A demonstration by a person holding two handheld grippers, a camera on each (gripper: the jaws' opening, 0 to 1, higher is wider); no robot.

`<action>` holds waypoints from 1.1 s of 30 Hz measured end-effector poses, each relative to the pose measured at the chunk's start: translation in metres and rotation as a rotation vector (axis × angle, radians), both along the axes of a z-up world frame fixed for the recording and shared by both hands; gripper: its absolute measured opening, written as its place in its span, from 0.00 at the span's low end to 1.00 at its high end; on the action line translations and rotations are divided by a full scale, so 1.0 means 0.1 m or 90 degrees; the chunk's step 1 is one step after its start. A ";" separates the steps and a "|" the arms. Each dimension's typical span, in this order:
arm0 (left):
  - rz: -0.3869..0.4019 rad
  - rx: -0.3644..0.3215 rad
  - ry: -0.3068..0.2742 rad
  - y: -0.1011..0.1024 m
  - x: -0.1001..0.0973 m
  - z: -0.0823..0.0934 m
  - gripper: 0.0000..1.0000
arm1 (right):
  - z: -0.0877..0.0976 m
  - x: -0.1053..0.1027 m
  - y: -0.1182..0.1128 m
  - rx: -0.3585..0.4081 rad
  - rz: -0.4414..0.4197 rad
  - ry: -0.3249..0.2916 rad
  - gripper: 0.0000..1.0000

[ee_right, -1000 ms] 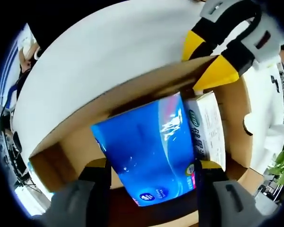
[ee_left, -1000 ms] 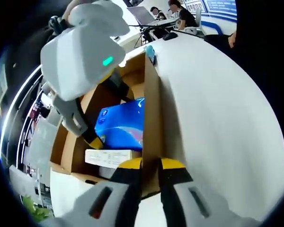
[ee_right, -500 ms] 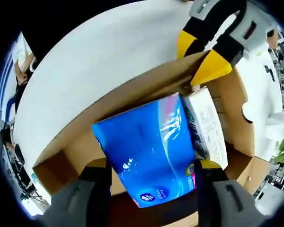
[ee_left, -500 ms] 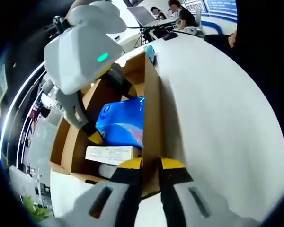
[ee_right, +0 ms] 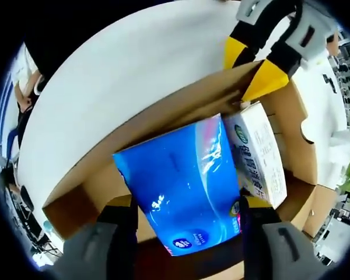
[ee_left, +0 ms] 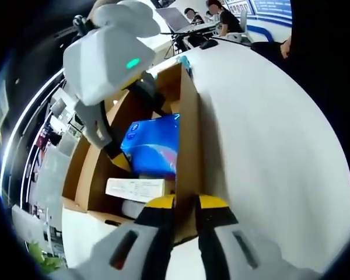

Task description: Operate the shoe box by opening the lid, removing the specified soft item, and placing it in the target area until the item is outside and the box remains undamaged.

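Pack lifting out of the box

Right gripper point(ee_right: 186, 219) clamps the blue pack point(ee_right: 181, 189), now risen slightly; left gripper point(ee_left: 185, 204) stays pinching the box point(ee_left: 186, 146) wall.

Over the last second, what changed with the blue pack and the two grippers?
The right gripper, shut on the blue tissue pack, has risen a little, lifting the pack slightly off the white carton in the left gripper view. The left gripper stays clamped on the raised wall of the shoe box. The carton stays inside the box.
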State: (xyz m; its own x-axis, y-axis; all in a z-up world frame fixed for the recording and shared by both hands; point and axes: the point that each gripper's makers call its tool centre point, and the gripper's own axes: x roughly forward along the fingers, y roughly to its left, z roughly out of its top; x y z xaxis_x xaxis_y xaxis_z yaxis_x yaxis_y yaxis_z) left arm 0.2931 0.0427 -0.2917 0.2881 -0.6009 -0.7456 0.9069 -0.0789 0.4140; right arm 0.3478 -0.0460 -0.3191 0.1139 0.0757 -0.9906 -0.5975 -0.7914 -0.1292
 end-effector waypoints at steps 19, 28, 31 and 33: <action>-0.001 0.003 -0.001 0.01 0.00 0.00 0.13 | 0.01 -0.05 -0.30 -0.032 -0.006 -0.008 0.73; 0.000 0.006 -0.003 0.02 -0.01 -0.01 0.13 | -0.02 -0.09 -0.26 -0.061 0.053 -0.007 0.74; -0.001 0.005 -0.003 0.01 -0.01 -0.01 0.13 | -0.05 -0.14 -0.24 -0.075 0.111 -0.003 0.75; -0.001 0.005 -0.002 0.01 -0.01 -0.01 0.13 | -0.06 -0.14 -0.23 -0.081 0.108 -0.005 0.76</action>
State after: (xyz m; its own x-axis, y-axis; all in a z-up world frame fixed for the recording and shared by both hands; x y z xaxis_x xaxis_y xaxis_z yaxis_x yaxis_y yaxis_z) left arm 0.2918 0.0439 -0.2923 0.2900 -0.5957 -0.7490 0.9052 -0.0833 0.4167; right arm 0.3338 -0.0691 -0.3255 0.1182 -0.0312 -0.9925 -0.4536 -0.8908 -0.0261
